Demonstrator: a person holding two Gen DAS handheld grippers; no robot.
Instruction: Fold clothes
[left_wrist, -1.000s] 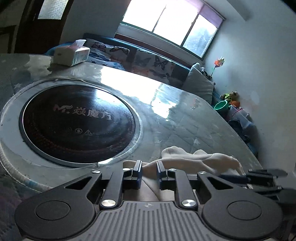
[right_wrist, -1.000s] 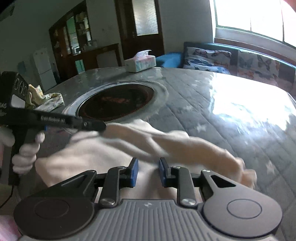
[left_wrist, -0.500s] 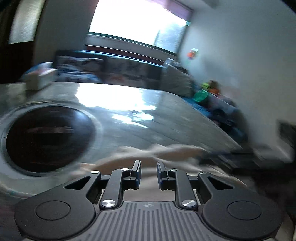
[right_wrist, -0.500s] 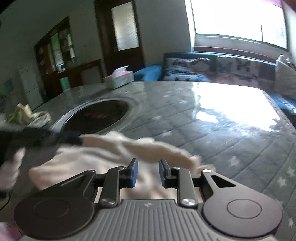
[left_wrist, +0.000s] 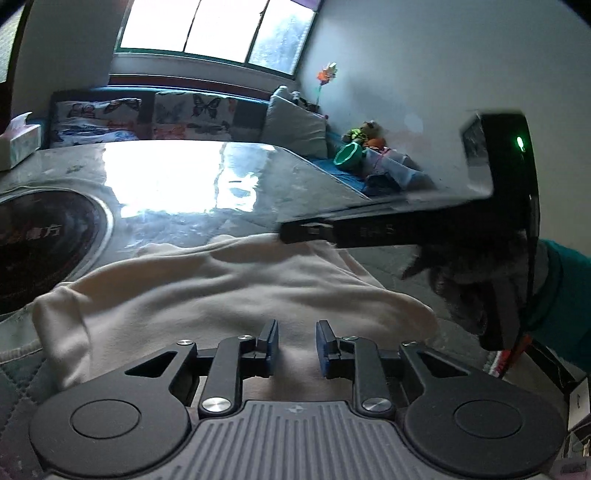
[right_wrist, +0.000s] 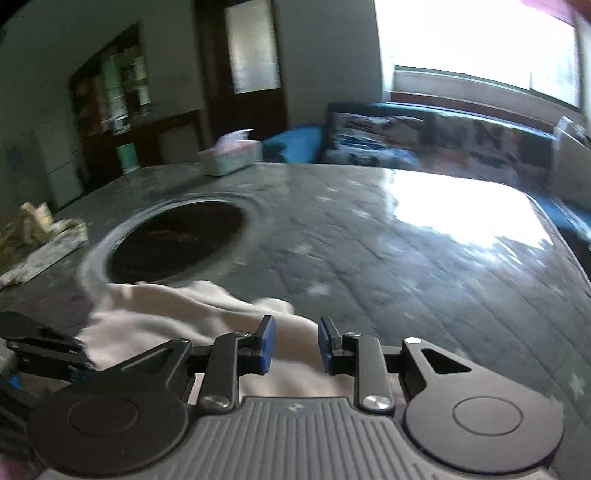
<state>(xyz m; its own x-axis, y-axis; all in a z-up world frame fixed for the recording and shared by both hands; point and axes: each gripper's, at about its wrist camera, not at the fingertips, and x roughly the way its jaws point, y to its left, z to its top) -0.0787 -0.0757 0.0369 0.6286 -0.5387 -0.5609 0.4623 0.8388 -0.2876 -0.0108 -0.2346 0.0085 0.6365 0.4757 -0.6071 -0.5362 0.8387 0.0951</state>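
**Cream garment bunched on quilted table, both grippers over it**

Cream soft knit garment (left_wrist: 229, 295): matte, rumpled, lying in rolled folds; long axis runs left to right along the near table edge. It rests on the grey quilted, glossy-covered table (right_wrist: 406, 251), just beside the round black inset hotplate (right_wrist: 177, 236).

Left gripper (left_wrist: 294, 345): blue-padded jaws parted by a narrow gap over the cloth, nothing pinched.

Right gripper (right_wrist: 293, 343): likewise parted, holding nothing.

Round black cooktop (right_wrist: 173, 242) set in grey table (right_wrist: 406, 258), tissue box (right_wrist: 231, 158), butterfly-print sofa (left_wrist: 147, 114), window (left_wrist: 214, 29)
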